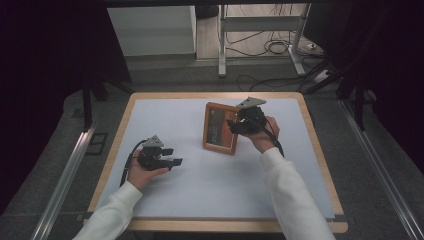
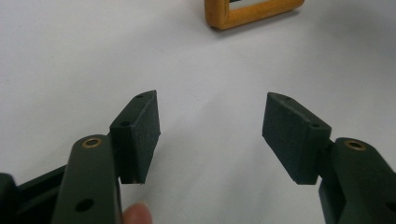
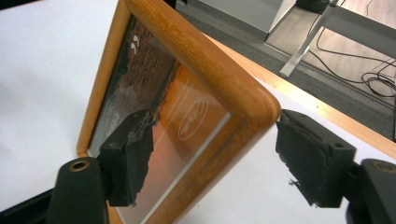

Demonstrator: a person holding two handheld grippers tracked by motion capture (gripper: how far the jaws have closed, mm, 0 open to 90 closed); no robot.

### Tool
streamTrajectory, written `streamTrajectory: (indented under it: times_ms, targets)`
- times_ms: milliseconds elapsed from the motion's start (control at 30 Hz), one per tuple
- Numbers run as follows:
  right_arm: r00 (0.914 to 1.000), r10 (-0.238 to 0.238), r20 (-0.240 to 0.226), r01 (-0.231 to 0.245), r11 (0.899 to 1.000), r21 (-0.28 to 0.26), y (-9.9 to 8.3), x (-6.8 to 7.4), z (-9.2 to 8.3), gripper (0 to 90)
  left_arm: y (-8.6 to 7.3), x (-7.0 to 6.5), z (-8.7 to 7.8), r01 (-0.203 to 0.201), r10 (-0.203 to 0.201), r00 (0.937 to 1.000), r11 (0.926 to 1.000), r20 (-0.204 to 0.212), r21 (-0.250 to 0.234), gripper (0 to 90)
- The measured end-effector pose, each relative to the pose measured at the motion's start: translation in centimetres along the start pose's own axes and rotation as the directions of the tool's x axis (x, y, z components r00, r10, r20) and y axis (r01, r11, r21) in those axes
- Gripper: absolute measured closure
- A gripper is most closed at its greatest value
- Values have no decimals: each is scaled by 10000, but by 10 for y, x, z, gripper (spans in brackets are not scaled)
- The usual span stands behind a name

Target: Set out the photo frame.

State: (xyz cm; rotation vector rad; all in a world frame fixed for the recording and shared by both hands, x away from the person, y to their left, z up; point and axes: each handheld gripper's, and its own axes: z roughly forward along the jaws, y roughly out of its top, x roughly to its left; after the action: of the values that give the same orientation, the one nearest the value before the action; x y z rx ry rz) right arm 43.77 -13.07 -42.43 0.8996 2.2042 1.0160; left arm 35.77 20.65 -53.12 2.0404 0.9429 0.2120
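A wooden picture frame (image 1: 220, 128) stands upright near the middle of the white table top (image 1: 210, 187), tilted slightly back. My right gripper (image 1: 235, 125) straddles the frame's right edge. In the right gripper view the frame's rounded wooden corner (image 3: 201, 60) sits between the jaws of the right gripper (image 3: 210, 154); one pad (image 3: 130, 154) stands in front of the glass, the other pad (image 3: 308, 158) is off the wood with a gap, so the jaws are open. My left gripper (image 1: 172, 156) rests low at the table's left, open (image 2: 210, 112) and empty, pointing toward the frame (image 2: 252, 11).
The table has a light wooden rim (image 1: 116, 145). Beyond its far edge are grey floor, loose cables (image 1: 272, 47) and the metal legs of another desk (image 1: 221, 45). Metal rails (image 1: 67, 170) run along both sides of the table.
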Motion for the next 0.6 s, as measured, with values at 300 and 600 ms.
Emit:
streamTrajectory:
  times_ms: [300,600]
  targets:
    - [9996,267,-11,-268,9986,-447,-22,2,-33,277,1,-3,1,-84,84,10000,10000,-51,38,359]
    - [9968,465,-651,-490,9981,-380,-58,10,-45,543,2,-11,-2,-187,187,9997,9998,-144,-20,357]
